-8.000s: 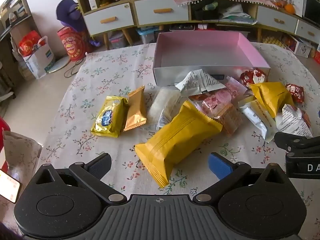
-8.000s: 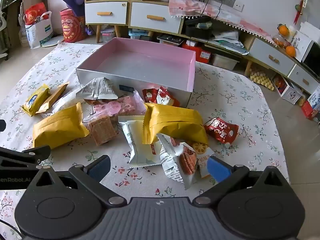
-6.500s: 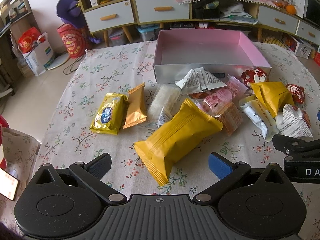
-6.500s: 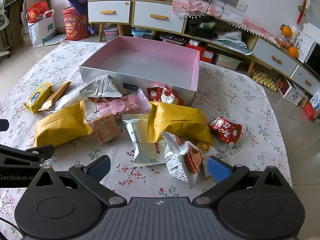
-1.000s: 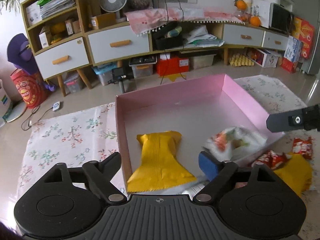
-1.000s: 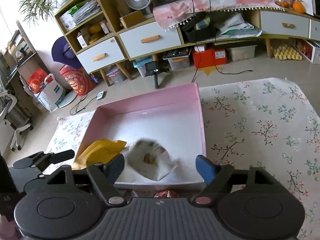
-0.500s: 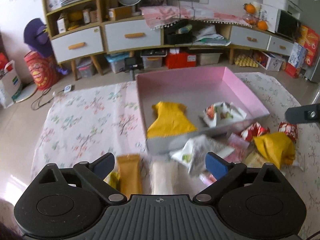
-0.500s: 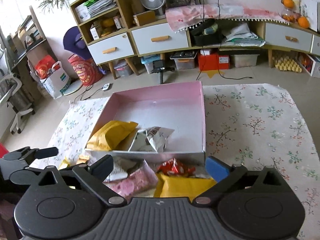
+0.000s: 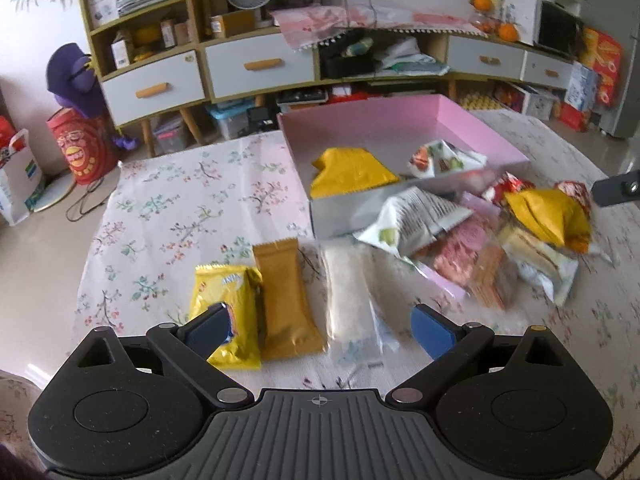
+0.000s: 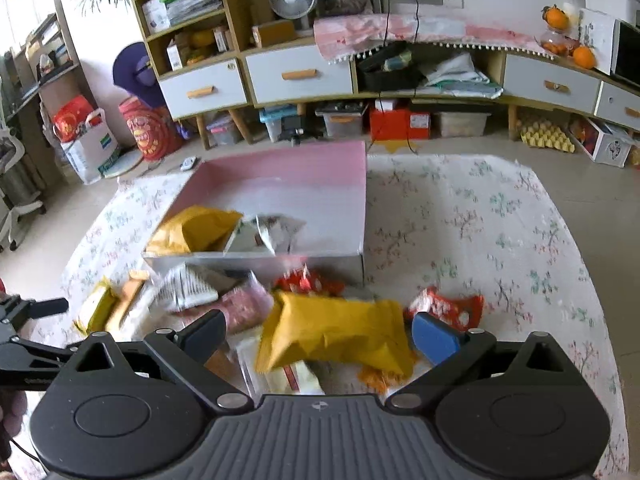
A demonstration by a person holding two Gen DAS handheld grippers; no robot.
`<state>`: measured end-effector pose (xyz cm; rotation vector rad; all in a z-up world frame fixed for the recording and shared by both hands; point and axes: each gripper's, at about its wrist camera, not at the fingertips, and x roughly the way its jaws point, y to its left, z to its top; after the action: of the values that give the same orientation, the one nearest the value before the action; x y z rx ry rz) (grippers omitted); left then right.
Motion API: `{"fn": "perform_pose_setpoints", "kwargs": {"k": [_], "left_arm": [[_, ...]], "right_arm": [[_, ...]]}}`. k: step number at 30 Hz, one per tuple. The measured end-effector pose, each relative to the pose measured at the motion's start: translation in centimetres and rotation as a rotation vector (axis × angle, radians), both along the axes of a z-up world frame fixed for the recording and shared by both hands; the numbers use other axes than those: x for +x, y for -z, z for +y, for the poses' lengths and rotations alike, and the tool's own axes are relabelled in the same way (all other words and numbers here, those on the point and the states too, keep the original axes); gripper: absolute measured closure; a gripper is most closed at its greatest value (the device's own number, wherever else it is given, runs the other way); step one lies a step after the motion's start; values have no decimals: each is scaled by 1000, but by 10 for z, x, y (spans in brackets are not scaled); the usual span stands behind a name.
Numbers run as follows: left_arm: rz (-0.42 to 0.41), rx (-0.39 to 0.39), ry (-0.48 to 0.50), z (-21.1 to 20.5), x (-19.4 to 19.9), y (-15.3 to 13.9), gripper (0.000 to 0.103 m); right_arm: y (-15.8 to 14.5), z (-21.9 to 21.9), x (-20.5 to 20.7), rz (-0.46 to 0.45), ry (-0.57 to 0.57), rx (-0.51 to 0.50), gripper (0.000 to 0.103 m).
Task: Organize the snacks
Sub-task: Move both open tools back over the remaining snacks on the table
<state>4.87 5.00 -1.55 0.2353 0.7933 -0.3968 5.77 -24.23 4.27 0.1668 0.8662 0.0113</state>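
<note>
Since earlier, the big yellow packet (image 9: 352, 172) and a white packet (image 9: 444, 160) moved into the pink box (image 9: 480, 128), both grippers' fingers (image 9: 206, 328) having just released, empty.

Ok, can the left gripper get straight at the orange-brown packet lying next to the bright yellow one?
Probably yes. The left gripper is open and empty, and the orange-brown packet lies flat on the tablecloth between its fingers, uncovered. The bright yellow packet sits tight against it, so a pinch may catch both.
</note>
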Motion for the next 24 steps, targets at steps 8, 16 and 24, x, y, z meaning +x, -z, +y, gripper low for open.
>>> {"fn": "perform_pose_setpoints", "kwargs": {"k": [8, 16, 24], "left_arm": [[35, -33, 62, 0, -13, 16, 4], [70, -81, 142, -7, -16, 30, 7], [143, -72, 168, -15, -11, 44, 10]], "right_arm": [[25, 15, -16, 62, -78, -78, 23], [56, 34, -25, 82, -190, -152, 23], [69, 49, -28, 85, -322, -165, 23]]}}
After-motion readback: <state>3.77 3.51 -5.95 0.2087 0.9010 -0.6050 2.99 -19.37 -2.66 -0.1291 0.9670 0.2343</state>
